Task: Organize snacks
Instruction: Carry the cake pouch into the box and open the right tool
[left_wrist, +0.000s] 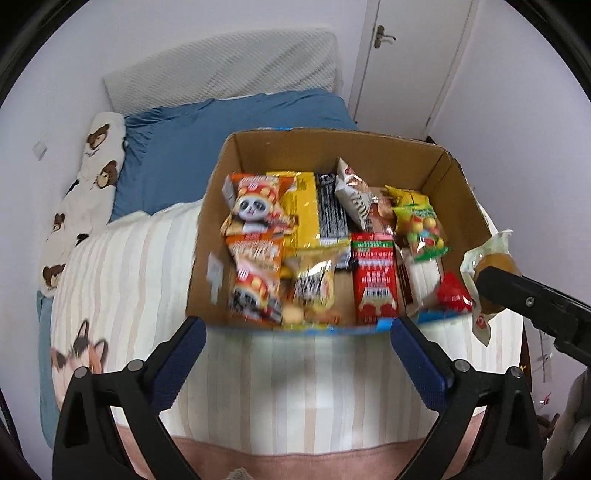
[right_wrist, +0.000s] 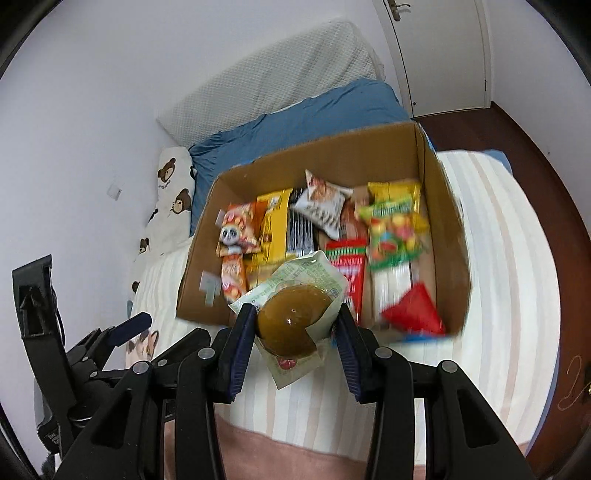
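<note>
Brown bun packet (right_wrist: 291, 325) clamped in right gripper (right_wrist: 295, 328), long axis running near-to-far, near cardboard box (right_wrist: 448, 229); left gripper (left_wrist: 295, 354) spread, empty.

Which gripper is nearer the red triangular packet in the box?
Right. The right gripper, shut on a wrapped brown bun, sits just beside the red packet at the box's near right corner. The left gripper is open, centred before the box's near wall, farther off.

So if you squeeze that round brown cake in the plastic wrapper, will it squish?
Probably a little. The wrapped brown cake looks soft and bun-like, so the right gripper's jaws could dent it. Its glossy wrapper may be slippery, and the loose ends look floppy. It seems light, since it hangs between the jaws without sagging.
</note>
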